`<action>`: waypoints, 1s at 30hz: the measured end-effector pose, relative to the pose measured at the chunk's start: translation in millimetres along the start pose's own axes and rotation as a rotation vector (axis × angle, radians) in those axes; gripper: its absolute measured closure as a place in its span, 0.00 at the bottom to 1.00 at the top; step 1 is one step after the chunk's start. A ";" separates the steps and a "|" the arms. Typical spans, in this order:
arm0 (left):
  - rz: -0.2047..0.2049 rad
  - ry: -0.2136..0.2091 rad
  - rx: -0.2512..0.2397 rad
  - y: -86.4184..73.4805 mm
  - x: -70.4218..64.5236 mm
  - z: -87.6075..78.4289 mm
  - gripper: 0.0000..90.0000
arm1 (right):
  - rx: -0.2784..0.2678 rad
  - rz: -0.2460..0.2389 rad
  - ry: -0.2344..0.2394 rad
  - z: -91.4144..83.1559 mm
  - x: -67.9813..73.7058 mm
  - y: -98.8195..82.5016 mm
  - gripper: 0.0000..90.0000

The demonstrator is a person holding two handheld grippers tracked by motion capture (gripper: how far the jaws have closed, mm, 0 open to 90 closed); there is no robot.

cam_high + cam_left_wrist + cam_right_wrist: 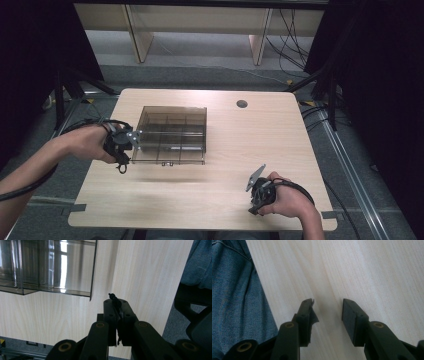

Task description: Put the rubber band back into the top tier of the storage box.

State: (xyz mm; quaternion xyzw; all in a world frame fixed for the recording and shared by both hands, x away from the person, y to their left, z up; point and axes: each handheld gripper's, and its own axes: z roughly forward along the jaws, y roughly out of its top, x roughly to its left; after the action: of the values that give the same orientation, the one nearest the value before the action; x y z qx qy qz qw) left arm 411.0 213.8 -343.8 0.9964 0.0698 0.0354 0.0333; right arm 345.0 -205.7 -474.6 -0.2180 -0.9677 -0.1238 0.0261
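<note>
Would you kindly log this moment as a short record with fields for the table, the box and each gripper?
table: light wood table, round hole near far edge
box: smoky clear compartment box, left of centre
left gripper: left gripper shut, nothing visibly held, beside box's left side
right gripper: right gripper open, empty, near front right edge

Black left gripper (121,150) and right gripper (259,195) have brass-ringed pivots, trailing cables, grey triangular plates.

Light wood table (280,145) w/ grommet hole (242,104), smoked clear compartment box (170,134), cables on floor (295,42)
</note>
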 end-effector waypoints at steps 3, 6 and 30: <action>-0.002 -0.008 0.009 3.2 1.4 -1.2 0.95 | -0.008 -0.016 0.009 0.5 -0.8 -0.5 0.68; 0.000 -0.011 0.015 5.0 3.6 -1.7 0.95 | -0.001 -0.012 0.004 0.2 -1.1 -0.7 0.68; 0.008 -0.006 0.003 15.7 23.8 -8.1 0.95 | -0.014 0.008 0.019 1.1 -1.3 -2.5 0.68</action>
State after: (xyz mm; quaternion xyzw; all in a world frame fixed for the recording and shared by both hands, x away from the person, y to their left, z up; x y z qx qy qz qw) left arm 436.0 202.1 -333.1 0.9968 0.0658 0.0322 0.0319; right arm 345.1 -208.2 -476.4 -0.2206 -0.9657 -0.1325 0.0344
